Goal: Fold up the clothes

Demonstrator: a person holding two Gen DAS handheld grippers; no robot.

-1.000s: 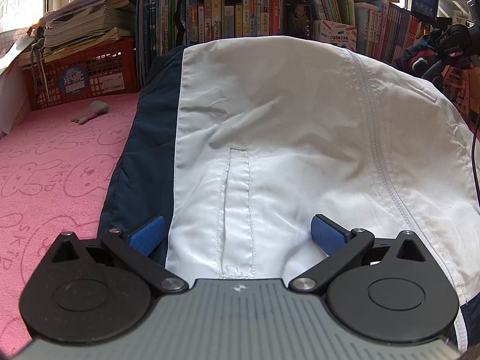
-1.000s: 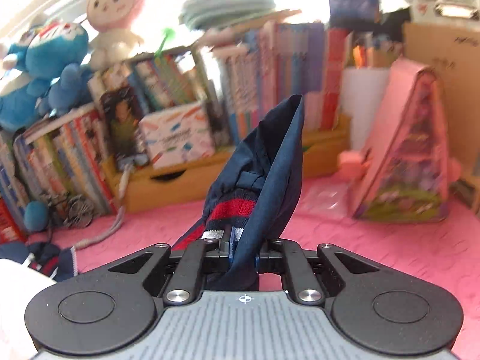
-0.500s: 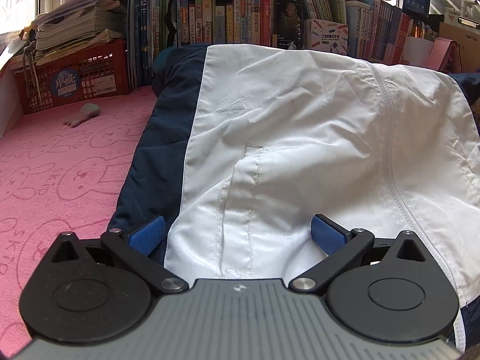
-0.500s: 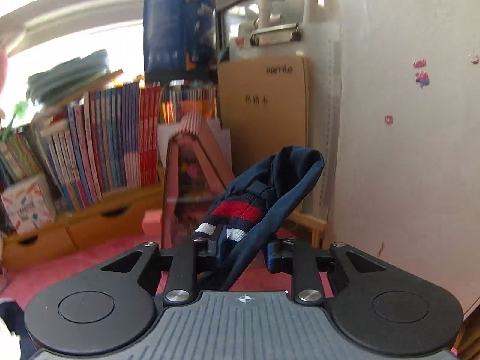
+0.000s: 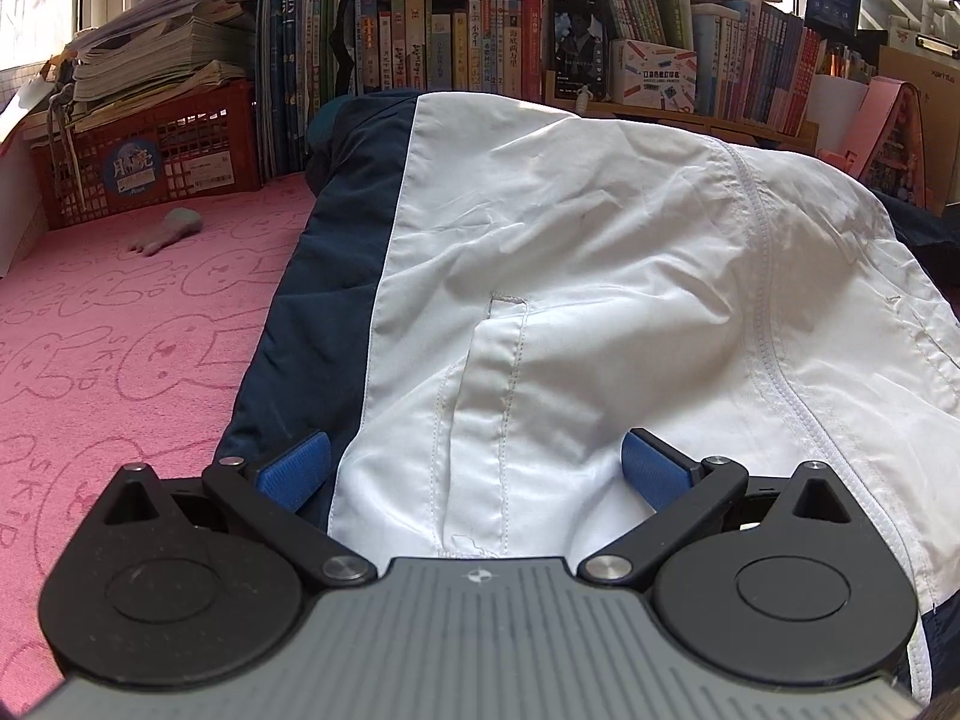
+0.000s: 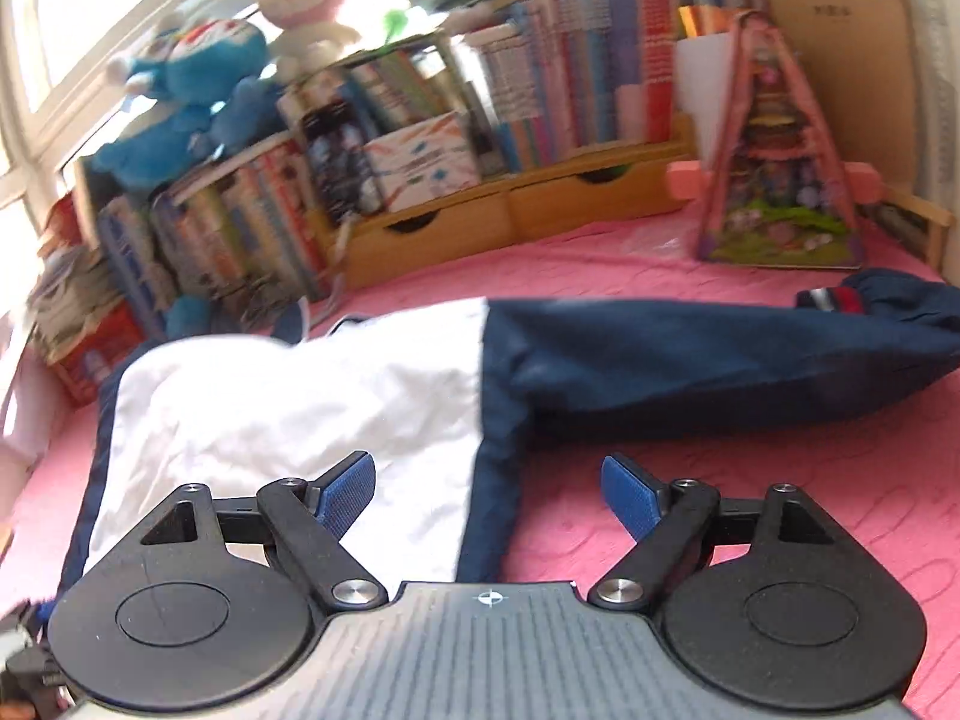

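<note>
The white-and-navy jacket (image 5: 570,300) lies spread on the pink cover (image 5: 120,330), its near hem running under the left hand-held gripper (image 5: 474,468), so that edge is hidden. That gripper's blue pads (image 5: 297,471) stand wide apart on either side of the white cloth, pressing nothing. From the right wrist, the right hand-held gripper (image 6: 489,495) has its jaws opening, with only the jacket's navy side panel lying below the gap, unheld. The navy sleeve (image 6: 720,360) stretches away to the right, its striped cuff (image 6: 831,301) near the frame's edge. The bookshelf (image 6: 420,120) behind is blurred.
</note>
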